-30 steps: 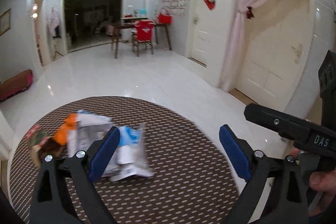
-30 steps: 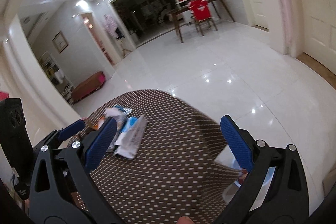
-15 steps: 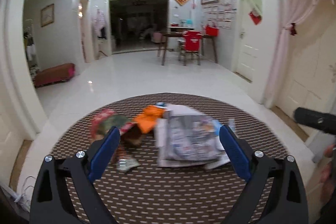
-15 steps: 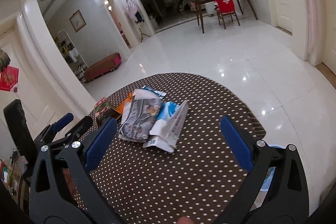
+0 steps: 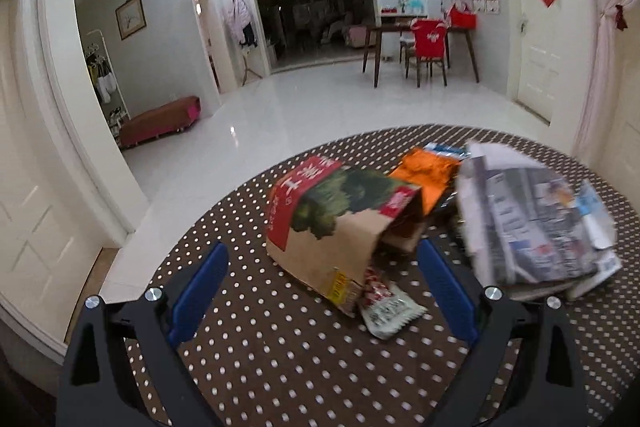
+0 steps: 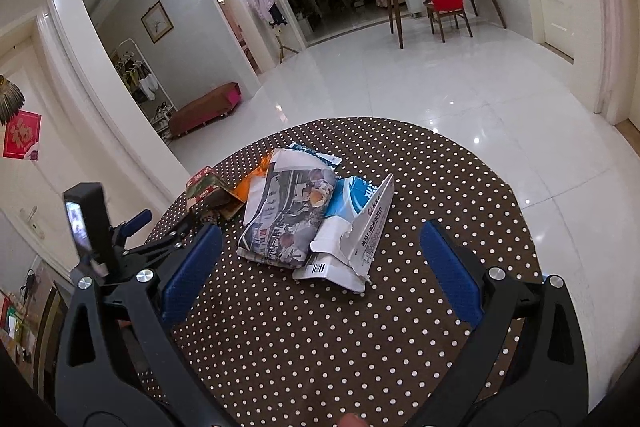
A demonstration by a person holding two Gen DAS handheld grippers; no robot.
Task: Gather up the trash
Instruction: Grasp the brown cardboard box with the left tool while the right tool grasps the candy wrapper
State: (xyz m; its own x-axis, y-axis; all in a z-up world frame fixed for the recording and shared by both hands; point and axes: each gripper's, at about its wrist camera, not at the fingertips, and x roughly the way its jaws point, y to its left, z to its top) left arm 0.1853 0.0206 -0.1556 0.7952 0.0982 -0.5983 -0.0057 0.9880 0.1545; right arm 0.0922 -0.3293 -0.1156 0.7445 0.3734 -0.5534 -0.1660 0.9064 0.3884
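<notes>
My left gripper (image 5: 322,295) hangs over the worktop (image 5: 280,367) with jaws spread, gripping nothing, the brown paper bag (image 5: 336,223) lying between them near the left edge. Right of it lie an orange wrapper (image 5: 430,175) and folded newspaper (image 6: 288,211). My right gripper (image 6: 320,271) is likewise spread and empty, a torn white carton (image 6: 356,239) just ahead at the worktop's middle.

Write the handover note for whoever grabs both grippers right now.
Left gripper: open, empty, over the brown paper snack bag.
Right gripper: open, empty, facing the folded newspaper and torn white-blue package.
The orange wrapper and small sachet also lie in the pile on the dotted tablecloth.
Done: nothing picked up.
Left: collect all of it; no bin in view.
</notes>
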